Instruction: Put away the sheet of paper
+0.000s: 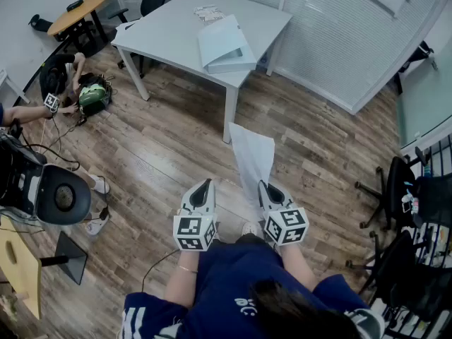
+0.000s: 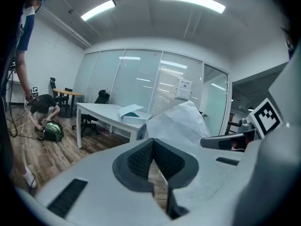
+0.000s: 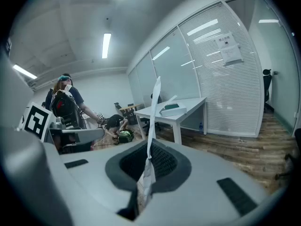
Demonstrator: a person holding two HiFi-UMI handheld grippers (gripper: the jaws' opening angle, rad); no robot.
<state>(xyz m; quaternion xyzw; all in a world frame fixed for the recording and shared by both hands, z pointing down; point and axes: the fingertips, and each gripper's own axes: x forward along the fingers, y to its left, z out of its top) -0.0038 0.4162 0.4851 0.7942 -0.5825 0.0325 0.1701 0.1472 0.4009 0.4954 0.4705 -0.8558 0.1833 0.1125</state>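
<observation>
**Head view:** your right gripper has its jaws clamped on the near end of the thin white sheet of paper. The sheet sticks out toward 12 o'clock, its far end unsupported above the brown wood-plank floor. The left gripper sits just beside it at 9 o'clock, pinched shut w/ nothing in it. The white rectangular worktop w/ the open flat white box is well apart at 12. Risks: w/ a one-ended hold, a quick swing could flap, fold or tear the sheet, and its leading end could snag the worktop edge on approach. Black cables & a crouching person at 10 o'clock are a trip hazard if you drift that way.

**Left gripper view:** jaws closed on each other, empty, w/ the paper at 2 o'clock. This gripper can't steady the sheet unless you open it.

**Right gripper view:** the sheet is edge-on, standing up btwn the pads & kinked near the grip. Only a narrow strip looks caught, so it'll prob. slip if it drags on anything.
</observation>
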